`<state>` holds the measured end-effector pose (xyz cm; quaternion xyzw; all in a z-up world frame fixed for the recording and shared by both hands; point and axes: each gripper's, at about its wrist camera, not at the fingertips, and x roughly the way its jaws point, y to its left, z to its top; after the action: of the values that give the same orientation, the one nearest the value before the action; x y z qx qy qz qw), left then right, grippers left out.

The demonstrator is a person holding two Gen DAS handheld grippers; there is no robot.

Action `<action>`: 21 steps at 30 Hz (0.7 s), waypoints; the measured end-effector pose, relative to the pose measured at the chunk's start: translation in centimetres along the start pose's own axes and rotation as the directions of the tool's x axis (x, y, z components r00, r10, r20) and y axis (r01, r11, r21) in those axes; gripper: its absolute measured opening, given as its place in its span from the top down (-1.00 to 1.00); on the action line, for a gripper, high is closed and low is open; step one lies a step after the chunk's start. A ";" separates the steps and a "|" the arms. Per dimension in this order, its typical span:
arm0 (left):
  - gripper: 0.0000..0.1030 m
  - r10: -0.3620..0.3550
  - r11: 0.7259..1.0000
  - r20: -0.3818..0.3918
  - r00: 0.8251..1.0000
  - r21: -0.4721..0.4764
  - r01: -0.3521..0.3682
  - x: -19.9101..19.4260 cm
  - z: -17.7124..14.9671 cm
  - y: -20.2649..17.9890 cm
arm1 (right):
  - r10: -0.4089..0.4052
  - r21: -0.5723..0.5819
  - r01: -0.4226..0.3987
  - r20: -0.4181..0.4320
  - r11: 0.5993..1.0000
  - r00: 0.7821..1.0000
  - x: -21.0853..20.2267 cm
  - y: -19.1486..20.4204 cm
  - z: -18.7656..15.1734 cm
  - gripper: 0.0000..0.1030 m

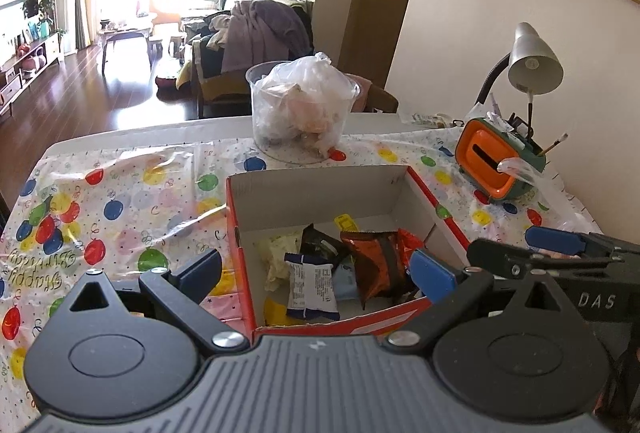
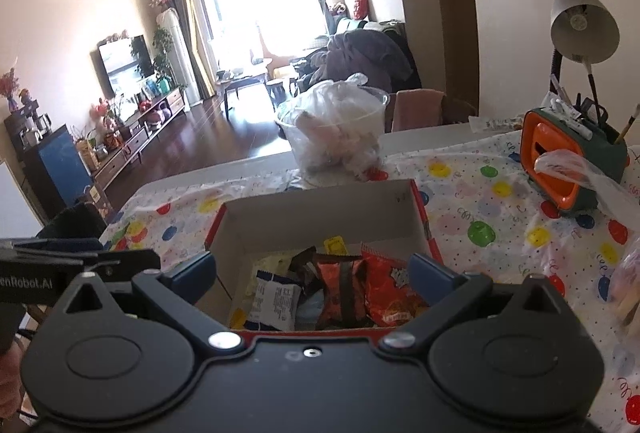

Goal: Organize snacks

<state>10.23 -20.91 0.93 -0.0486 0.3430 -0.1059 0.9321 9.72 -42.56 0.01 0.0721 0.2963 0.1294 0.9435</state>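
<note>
Two wide, empty claws (image 1: 316, 271) (image 2: 314, 275) flank one box (image 1: 320, 189) of snack packets (image 1: 310, 285).

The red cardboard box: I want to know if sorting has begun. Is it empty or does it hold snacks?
Partly filled. The red cardboard box holds several wrapped snacks on its floor, among them a white-and-blue packet.

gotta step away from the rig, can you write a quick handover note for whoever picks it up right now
Left gripper: open, empty, poised over the near edge of the red box.
Right gripper: open, empty, beside it at the same box.
Snacks: several packets already lie in the box.
Clear tub with a plastic bag in it stands behind the box.
Done: packets boxed. Left: cannot tell whether any snacks remain outside the box; check the table.
</note>
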 end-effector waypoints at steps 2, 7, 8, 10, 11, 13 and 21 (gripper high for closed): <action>-0.97 -0.001 1.000 0.001 1.000 0.001 0.001 0.0 0.0 0.0 | 0.006 0.001 -0.006 0.007 1.000 1.000 -0.1 0.0 0.1 -1.00; -0.97 -0.003 1.000 0.011 1.000 0.003 0.003 -0.5 -0.1 -0.1 | 0.011 0.015 -0.011 0.011 1.000 1.000 -0.3 0.2 0.1 -1.00; -0.97 -0.003 1.000 0.012 1.000 0.002 0.003 -0.5 -0.1 -0.1 | 0.011 0.017 -0.012 0.012 1.000 1.000 -0.4 0.2 0.2 -1.00; -0.97 -0.004 1.000 0.010 1.000 0.001 0.004 -0.6 -0.1 -0.1 | 0.011 0.013 -0.011 0.017 1.000 1.000 -0.6 0.4 0.1 -1.00; -0.97 -0.005 1.000 0.010 1.000 0.000 0.005 -0.6 -0.1 -0.1 | 0.011 0.011 -0.011 0.019 1.000 1.000 -0.7 0.4 0.1 -1.00; -0.97 -0.008 1.000 0.008 1.000 -0.002 0.008 -0.8 -0.2 -0.2 | 0.010 0.009 -0.010 0.022 1.000 1.000 -0.9 0.5 0.1 -1.00; -0.97 -0.015 1.000 0.010 1.000 -0.005 0.015 -1.5 -0.5 -0.4 | 0.006 0.006 -0.006 0.027 1.000 1.000 -1.5 0.6 -0.1 -1.00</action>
<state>8.72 -20.93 1.56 -0.0542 0.3383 -0.1118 0.9328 8.35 -42.43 0.88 0.0777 0.2838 0.1302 0.9468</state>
